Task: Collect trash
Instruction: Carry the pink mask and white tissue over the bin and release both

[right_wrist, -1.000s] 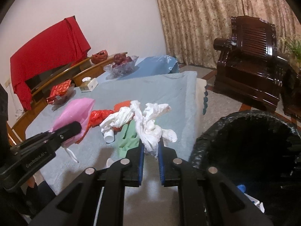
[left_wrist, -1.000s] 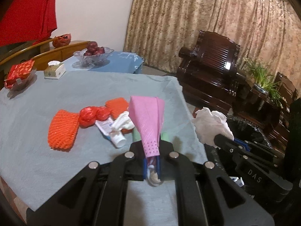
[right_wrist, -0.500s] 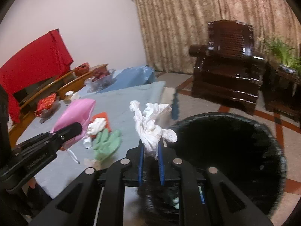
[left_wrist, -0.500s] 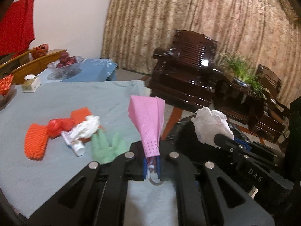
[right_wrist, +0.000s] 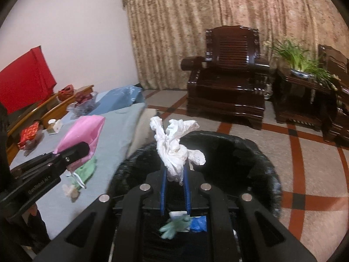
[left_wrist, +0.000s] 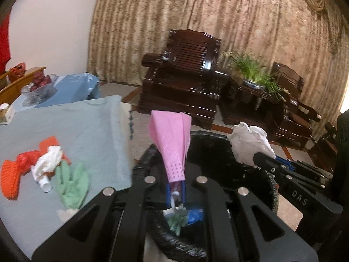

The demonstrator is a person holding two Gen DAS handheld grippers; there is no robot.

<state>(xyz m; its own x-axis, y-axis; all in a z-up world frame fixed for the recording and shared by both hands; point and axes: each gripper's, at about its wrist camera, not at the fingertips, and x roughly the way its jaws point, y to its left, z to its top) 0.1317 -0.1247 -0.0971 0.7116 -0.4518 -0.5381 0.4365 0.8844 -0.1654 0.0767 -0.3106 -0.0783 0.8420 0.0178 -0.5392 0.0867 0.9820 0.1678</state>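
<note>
Left gripper clamped on pink face mask. Right gripper clamped on white crumpled tissue. Both above black-lined trash bin; green glove inside.

Two markings can be read — white letters "DAS" on the black side of the right gripper at four o'clock in the left wrist view, and "GenRobot.AI" — small and blurred — on the left gripper at eight o'clock in the right wrist view.

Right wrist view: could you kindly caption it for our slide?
Right hand-held gripper holds crumpled white tissue over the black-lined trash bin.
</note>
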